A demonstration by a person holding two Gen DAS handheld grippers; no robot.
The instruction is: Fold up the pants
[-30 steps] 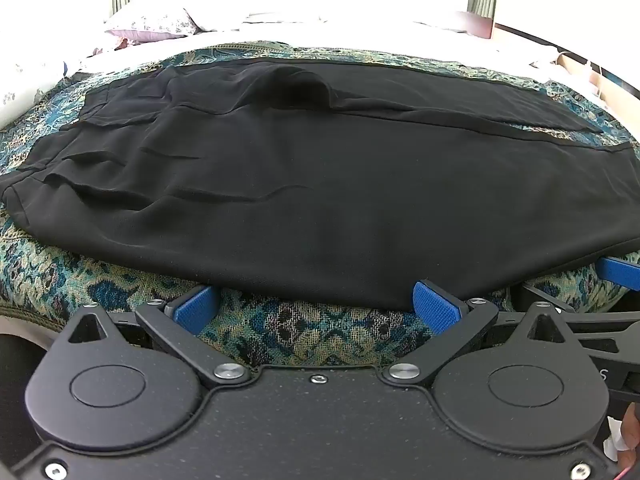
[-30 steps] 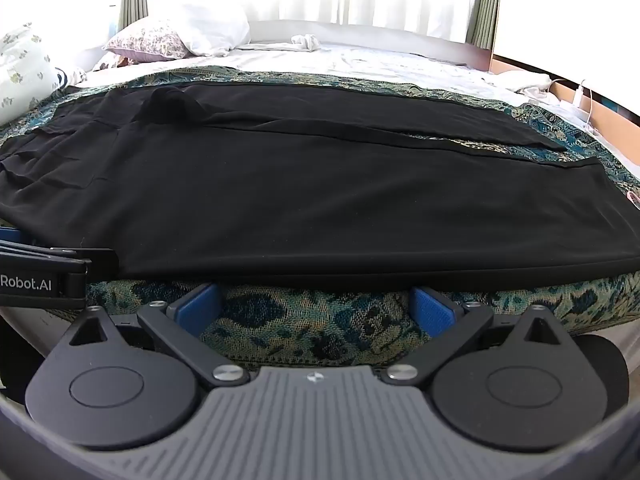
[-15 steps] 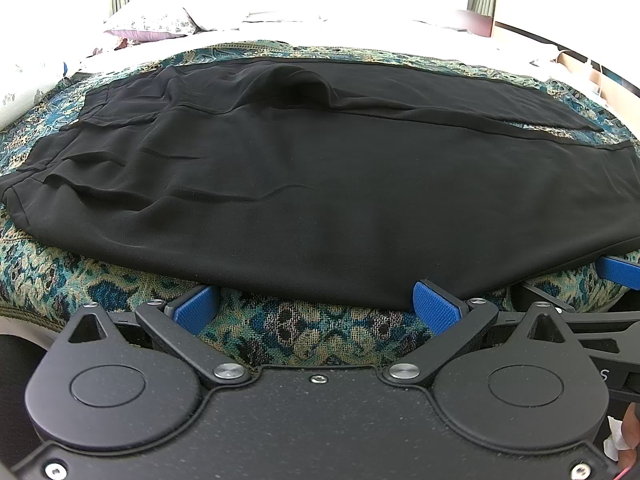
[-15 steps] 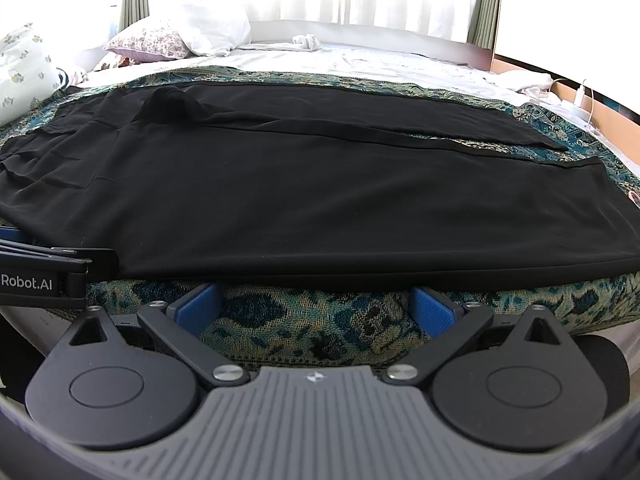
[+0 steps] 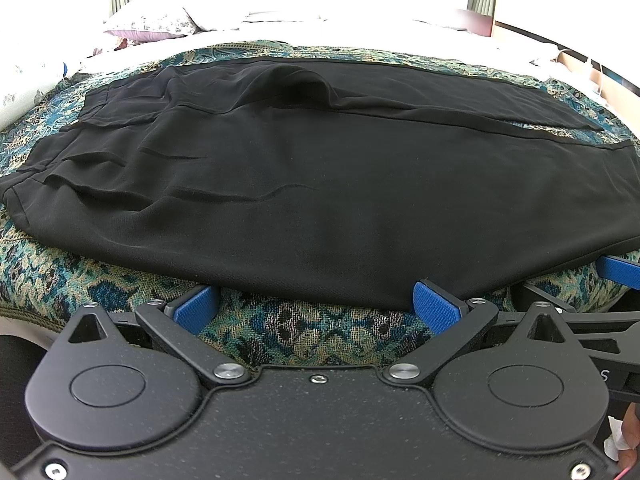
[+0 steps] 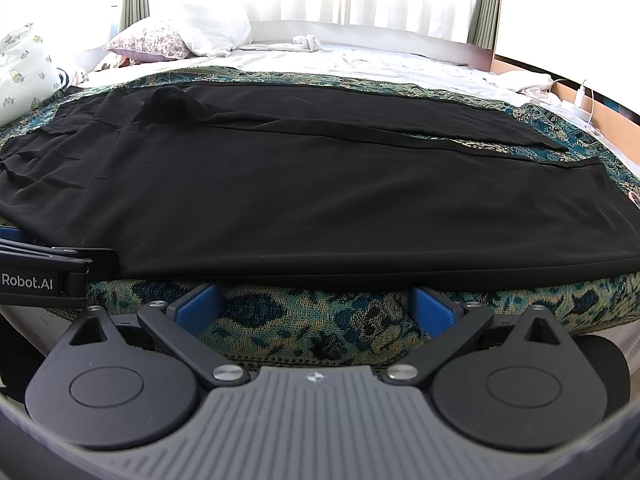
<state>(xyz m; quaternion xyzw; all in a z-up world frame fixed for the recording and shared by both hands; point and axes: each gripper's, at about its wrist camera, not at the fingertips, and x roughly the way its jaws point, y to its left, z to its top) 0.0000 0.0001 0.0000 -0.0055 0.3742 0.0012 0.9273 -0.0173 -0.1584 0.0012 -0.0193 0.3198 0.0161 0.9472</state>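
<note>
Black pants (image 5: 320, 184) lie spread flat across a patterned teal blanket (image 5: 312, 324) on a bed, waistband to the left, legs running right; they also show in the right wrist view (image 6: 304, 192). My left gripper (image 5: 316, 304) is open, its blue pads at the near hem edge of the pants. My right gripper (image 6: 316, 304) is open at the same near edge, further right along the leg. Each gripper's side shows in the other's view: the right one (image 5: 616, 276) and the left one (image 6: 44, 268).
The blanket (image 6: 320, 320) drapes over the bed's near edge. Pillows (image 6: 168, 40) lie at the back left, white sheets (image 6: 380, 60) behind the pants. A wooden ledge with a white cable (image 6: 580, 96) runs along the right.
</note>
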